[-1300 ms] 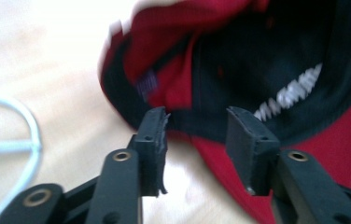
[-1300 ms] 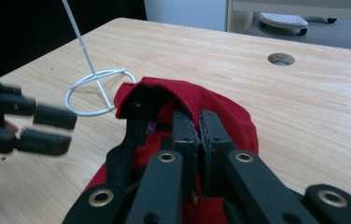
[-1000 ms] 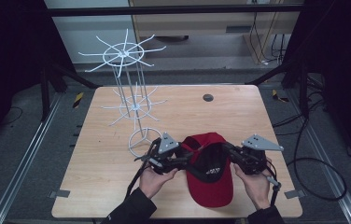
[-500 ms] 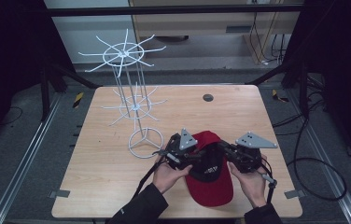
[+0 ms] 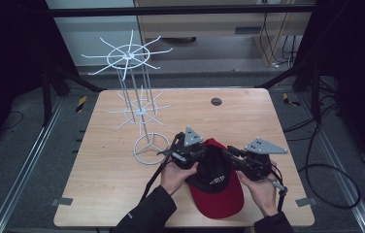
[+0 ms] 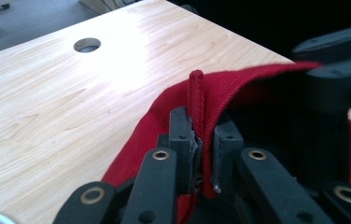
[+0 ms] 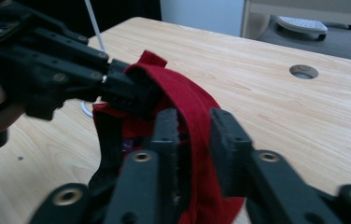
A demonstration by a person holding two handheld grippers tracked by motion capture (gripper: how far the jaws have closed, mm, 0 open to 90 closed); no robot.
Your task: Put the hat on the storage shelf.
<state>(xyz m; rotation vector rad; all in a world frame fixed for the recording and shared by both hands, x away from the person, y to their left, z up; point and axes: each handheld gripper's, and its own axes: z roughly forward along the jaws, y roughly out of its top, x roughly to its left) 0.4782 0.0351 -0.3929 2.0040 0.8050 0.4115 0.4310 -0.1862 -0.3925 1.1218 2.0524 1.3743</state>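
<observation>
A red cap with a dark inside lies near the table's front edge, its brim toward the person. My left gripper reaches in from the left and its jaws have just been closing. In the left gripper view they pinch the cap's red rim, with my left gripper shut on it. My right gripper comes in from the right and its jaws have just been opening. In the right gripper view the cap's red band lies between them, with a gap beside the right pad of my right gripper.
A tall white wire rack with spoked arms stands on a ring base left of the cap. A round cable hole sits near the table's far edge. Bare wood lies at the left and the far right.
My left gripper has moved right onto the cap's rim and closed on it. The right gripper has stayed in place and its jaws have spread. The cap's back has lifted slightly.
</observation>
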